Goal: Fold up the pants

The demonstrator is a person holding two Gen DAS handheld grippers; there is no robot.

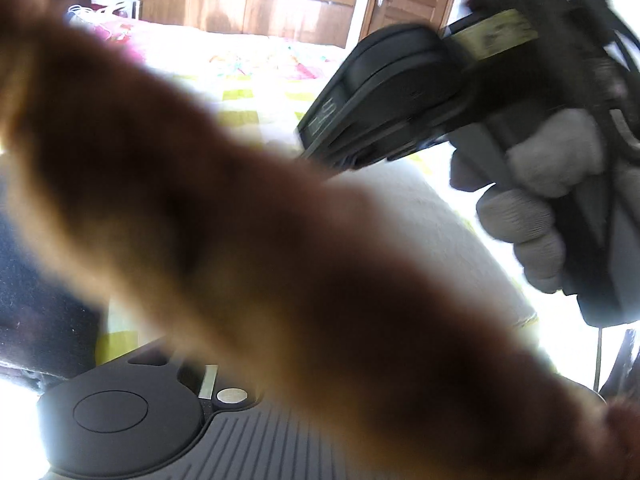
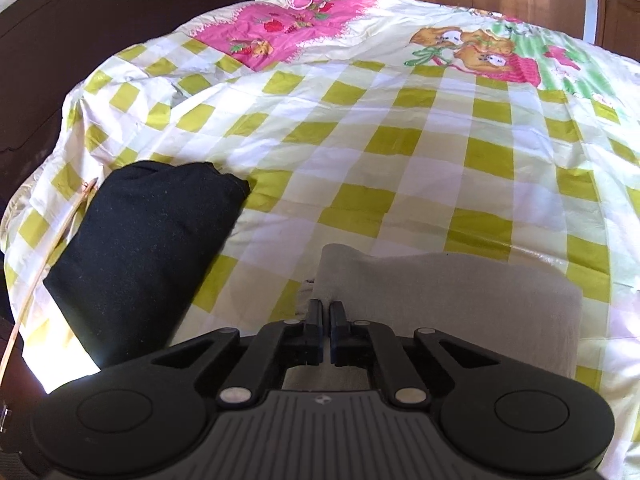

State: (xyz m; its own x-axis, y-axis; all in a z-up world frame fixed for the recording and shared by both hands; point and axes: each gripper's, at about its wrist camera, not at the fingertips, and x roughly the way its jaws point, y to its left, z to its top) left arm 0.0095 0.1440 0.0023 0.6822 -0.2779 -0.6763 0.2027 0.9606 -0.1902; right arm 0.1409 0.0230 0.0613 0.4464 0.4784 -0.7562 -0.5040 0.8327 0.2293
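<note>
Folded grey pants (image 2: 448,292), long axis left-right, on bedspread (image 2: 400,128)

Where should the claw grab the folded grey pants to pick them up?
Probably at the near left corner of the grey pants, coming down from above. They lie flat on the checked bedspread, and that corner's edge is free, just ahead of the right claw, which is shut and empty.

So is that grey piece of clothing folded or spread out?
Folded: the grey garment lies as a compact rectangle with a thick doubled edge on the checked bedsheet.
</note>
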